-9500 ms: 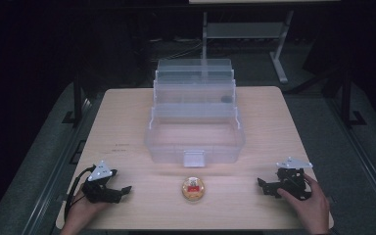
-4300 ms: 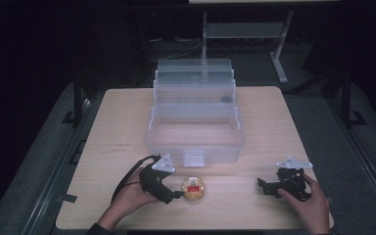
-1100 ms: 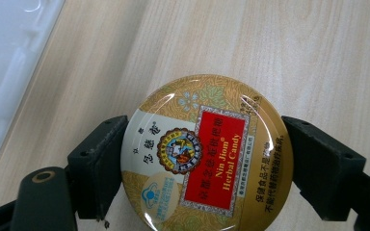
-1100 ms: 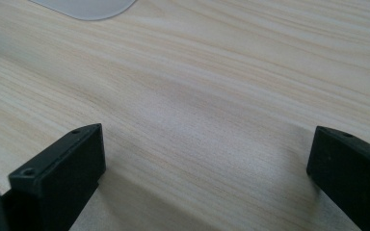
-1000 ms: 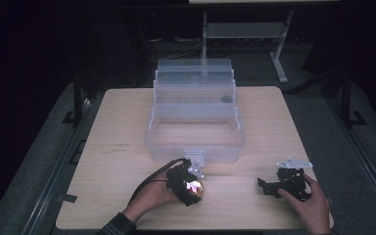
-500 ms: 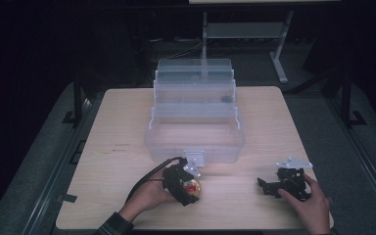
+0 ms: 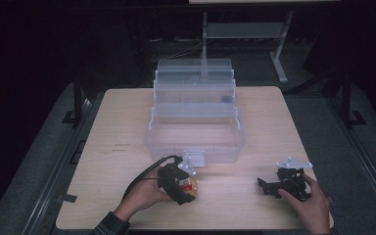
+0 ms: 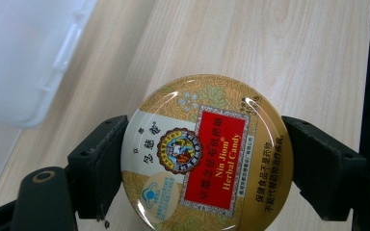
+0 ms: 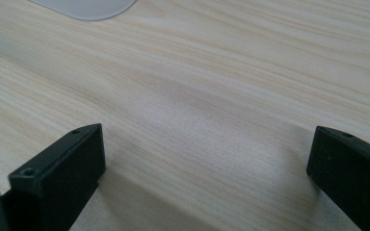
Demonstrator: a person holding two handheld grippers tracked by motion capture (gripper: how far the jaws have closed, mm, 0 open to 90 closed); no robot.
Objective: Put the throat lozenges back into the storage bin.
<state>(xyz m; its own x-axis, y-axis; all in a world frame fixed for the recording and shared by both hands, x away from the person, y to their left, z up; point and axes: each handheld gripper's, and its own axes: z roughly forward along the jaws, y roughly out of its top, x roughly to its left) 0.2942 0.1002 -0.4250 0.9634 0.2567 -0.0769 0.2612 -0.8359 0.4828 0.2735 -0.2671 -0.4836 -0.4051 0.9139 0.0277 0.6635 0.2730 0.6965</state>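
A round gold candy tin (image 8: 207, 154) with a red label reading "Nin Jiom Herbal Candy" lies flat on the wooden table (image 7: 122, 127). My left gripper (image 8: 204, 166) has one black jaw pressed on each side of the tin's rim. In the high view the left gripper (image 7: 182, 187) covers most of the tin (image 7: 191, 185), just in front of the clear box's latch. My right gripper (image 7: 268, 186) rests on the table at the front right, held by a hand. Its jaws stand wide apart over bare wood in the right gripper view (image 9: 207, 163).
A clear plastic tiered box (image 7: 196, 142) stands open in the middle of the table, its trays stepped back toward the far edge. Its front corner (image 8: 24, 57) lies to the upper left of the tin. A metal stand (image 7: 279, 54) is behind the table.
My left gripper came from the front left corner of the table to the tin and closed its jaws around it. The right gripper has stayed where it was.
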